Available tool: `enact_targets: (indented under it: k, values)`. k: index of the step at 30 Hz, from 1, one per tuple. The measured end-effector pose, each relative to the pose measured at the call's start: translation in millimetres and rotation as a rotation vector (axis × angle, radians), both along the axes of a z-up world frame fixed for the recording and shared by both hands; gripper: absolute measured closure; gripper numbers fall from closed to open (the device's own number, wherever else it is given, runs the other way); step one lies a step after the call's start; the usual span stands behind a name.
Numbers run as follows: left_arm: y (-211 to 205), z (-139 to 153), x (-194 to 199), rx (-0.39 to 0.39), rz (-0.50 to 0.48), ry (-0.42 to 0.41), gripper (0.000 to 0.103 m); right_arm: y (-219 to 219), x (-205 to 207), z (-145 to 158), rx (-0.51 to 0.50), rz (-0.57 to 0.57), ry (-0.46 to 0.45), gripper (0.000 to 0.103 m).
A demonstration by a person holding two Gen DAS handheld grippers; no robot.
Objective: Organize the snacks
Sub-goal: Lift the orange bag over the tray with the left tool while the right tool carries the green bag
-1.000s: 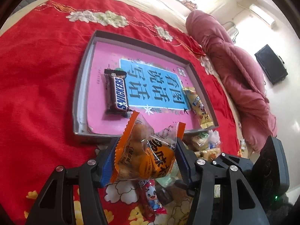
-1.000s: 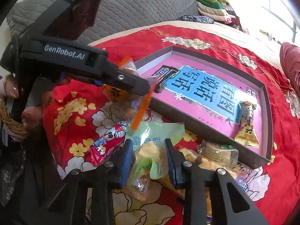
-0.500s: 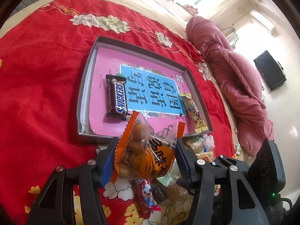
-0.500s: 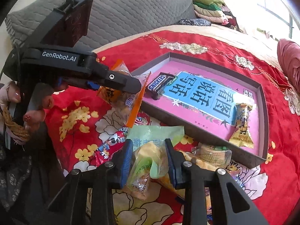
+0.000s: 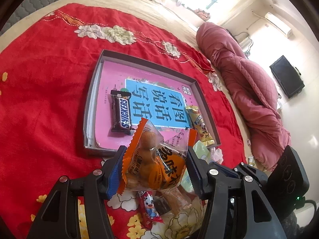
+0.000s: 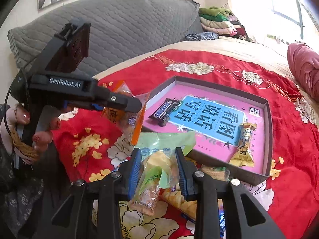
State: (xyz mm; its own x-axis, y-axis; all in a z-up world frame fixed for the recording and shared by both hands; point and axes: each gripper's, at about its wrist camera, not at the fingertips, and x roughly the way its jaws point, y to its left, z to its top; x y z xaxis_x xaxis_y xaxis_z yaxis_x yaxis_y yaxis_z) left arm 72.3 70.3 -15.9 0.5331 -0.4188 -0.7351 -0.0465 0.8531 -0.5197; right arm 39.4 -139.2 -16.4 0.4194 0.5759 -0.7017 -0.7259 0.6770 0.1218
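Clearly, the left gripper (image 5: 154, 166) clamps an orange snack packet (image 5: 157, 163) between its blue pads, the bag bulging above the fingertips and hiding the near rim of the shallow tray (image 5: 151, 64) just beyond them. Past the packet, inside the tray, a Snickers bar (image 5: 121, 113) lies to the left and a yellow wrapped candy (image 5: 199, 126) to the right, both on a pink book cover (image 5: 111, 75) with a blue title panel. Below the left gripper, a red cartoon-printed sachet (image 5: 147, 204) and a few brown wrapped pieces lie on the red floral blanket (image 5: 39, 99), partly covered by the packet and fingers; their labels are hard to read.

The right gripper (image 6: 158, 168) is closed narrowly on a pale green packet (image 6: 159, 159), whose lower end hangs between the fingers. Under and behind it, more wrapped snacks are mostly hidden by the fingers and cut off at the frame's lower edge. To the right gripper's left, the left tool shows with a person's fingers (image 6: 42, 136) round its handle.
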Motion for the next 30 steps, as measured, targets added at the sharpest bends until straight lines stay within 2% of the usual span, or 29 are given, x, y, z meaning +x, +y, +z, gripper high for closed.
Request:
enact_targets:
  k: [18, 24, 30]
  values:
    - [-12, 4, 22, 0.045, 0.014, -0.025, 0.043, -33, 44, 7, 0.073, -0.162, 0.013, 0.069]
    - [-20, 2, 34, 0.089, 0.021, -0.025, 0.043, -44, 61, 7, 0.099, -0.214, 0.023, 0.069]
    - [-30, -3, 46, 0.155, 0.028, -0.008, 0.043, -42, 76, 2, 0.081, -0.235, 0.016, 0.069]
